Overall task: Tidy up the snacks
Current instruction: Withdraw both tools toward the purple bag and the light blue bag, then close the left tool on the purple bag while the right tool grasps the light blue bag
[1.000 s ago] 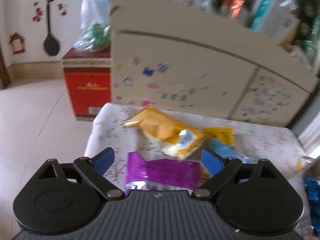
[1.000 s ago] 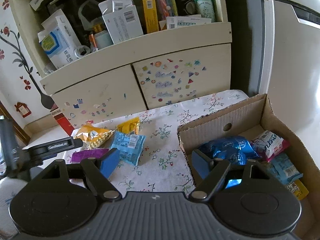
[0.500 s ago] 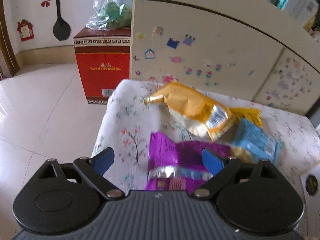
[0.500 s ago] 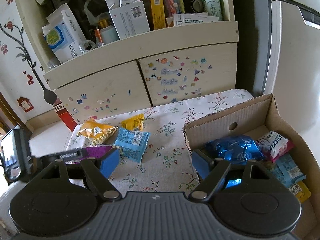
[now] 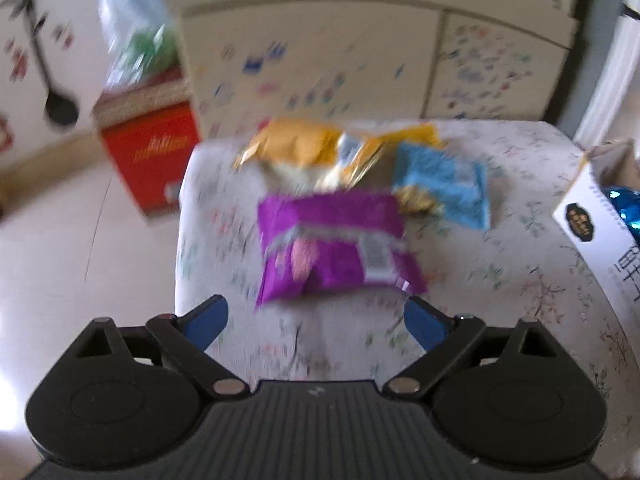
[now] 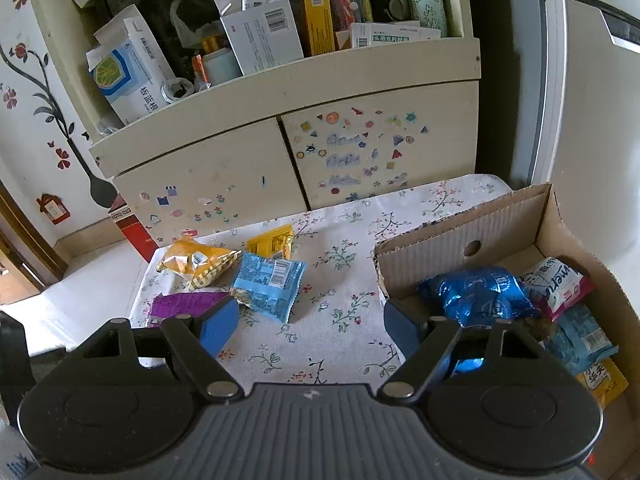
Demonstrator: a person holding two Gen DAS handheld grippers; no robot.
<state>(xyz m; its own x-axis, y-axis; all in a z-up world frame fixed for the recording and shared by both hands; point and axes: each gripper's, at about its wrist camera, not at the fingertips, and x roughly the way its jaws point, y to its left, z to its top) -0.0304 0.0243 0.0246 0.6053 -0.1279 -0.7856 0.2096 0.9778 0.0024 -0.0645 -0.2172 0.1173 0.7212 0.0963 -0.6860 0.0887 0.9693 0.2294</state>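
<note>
A purple snack packet (image 5: 332,240) lies on the floral tablecloth (image 5: 500,280), just beyond my left gripper (image 5: 316,320), which stands open and empty above it. Behind the packet lie an orange bag (image 5: 296,144), a small yellow packet (image 5: 412,136) and a light blue packet (image 5: 444,184). The right wrist view shows the same purple packet (image 6: 184,306), orange bag (image 6: 196,262), yellow packet (image 6: 272,242) and light blue packet (image 6: 268,284). My right gripper (image 6: 312,324) hangs open and empty near the cardboard box (image 6: 460,224), which holds a shiny blue bag (image 6: 476,292) and several other packets.
A cream cabinet (image 6: 288,152) with stickers stands right behind the table, its shelf crowded with boxes. A red carton (image 5: 152,152) sits on the floor at the table's left. The table's left edge drops to tiled floor (image 5: 80,260).
The left wrist view has rolled and pulled back, so the purple packet now lies fully ahead of the fingers and the box edge shows at right. The right gripper has hardly moved.
</note>
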